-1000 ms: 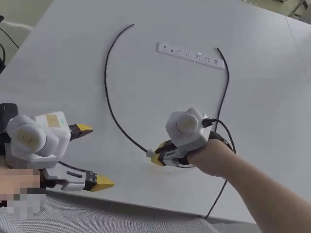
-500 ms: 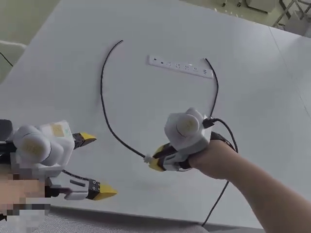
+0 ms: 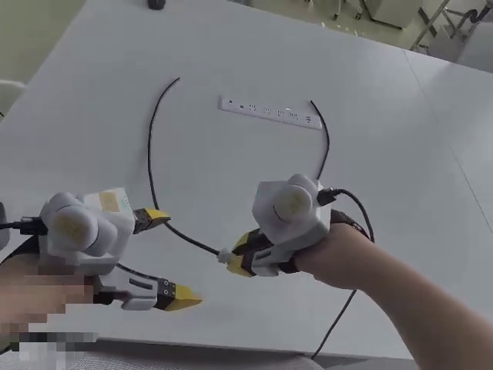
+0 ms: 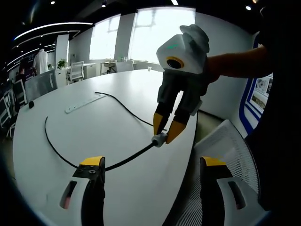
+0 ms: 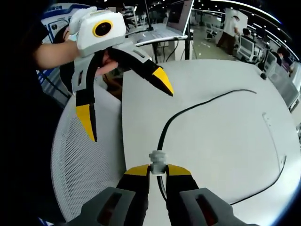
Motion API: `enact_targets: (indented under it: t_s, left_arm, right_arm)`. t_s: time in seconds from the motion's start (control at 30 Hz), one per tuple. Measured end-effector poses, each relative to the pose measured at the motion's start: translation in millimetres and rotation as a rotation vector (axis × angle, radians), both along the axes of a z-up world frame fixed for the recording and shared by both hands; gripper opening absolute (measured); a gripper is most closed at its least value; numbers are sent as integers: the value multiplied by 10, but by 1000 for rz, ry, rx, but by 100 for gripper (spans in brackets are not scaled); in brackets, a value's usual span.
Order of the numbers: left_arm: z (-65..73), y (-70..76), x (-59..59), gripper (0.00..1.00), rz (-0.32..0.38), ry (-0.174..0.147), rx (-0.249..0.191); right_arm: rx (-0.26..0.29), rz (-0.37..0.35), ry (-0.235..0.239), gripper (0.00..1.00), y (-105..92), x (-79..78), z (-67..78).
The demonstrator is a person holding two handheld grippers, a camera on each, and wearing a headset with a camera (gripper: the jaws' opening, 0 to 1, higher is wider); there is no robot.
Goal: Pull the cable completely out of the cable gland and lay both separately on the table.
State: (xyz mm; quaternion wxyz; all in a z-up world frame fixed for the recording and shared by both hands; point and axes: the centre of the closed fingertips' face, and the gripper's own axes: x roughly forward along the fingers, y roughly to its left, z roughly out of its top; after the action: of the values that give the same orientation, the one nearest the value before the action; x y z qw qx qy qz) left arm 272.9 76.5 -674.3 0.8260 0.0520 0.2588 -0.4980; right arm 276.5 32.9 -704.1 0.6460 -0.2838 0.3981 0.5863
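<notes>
Open-plan office around a large white table (image 3: 231, 46)

The table is seen to be wide with a rounded end, and a white mesh chair (image 5: 84, 165) is drawn up at its edge. Tall bright windows (image 4: 150, 33) are set in the far wall, ceiling spotlights (image 4: 175, 2) are lit, office chairs (image 4: 75, 70) are ranged behind, and a blue panel (image 4: 245, 94) is mounted on a wall.
</notes>
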Motion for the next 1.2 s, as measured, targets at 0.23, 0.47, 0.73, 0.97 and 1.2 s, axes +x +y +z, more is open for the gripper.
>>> enact_targets:
  t_s: [0.23,0.47,0.73,0.97,1.2]
  left_arm:
    - [35,-160,19,81,-26,15,-66]
    - [8,-270,-26,77,-85,18,-49]
    - [1,-293,-84,68,-123,36,-55]
    - [-25,-298,-146,63,-129,59,-66]
    - [-10,-306,-158,57,-120,87,-95]
  right_arm:
    - [-1,44,-52,7,45,-83,104]
    - [2,89,-91,7,113,-186,183]
    - [-16,165,-148,7,123,-304,243]
    - [-32,209,-201,7,122,-361,265]
    - [-26,209,-225,7,130,-346,281]
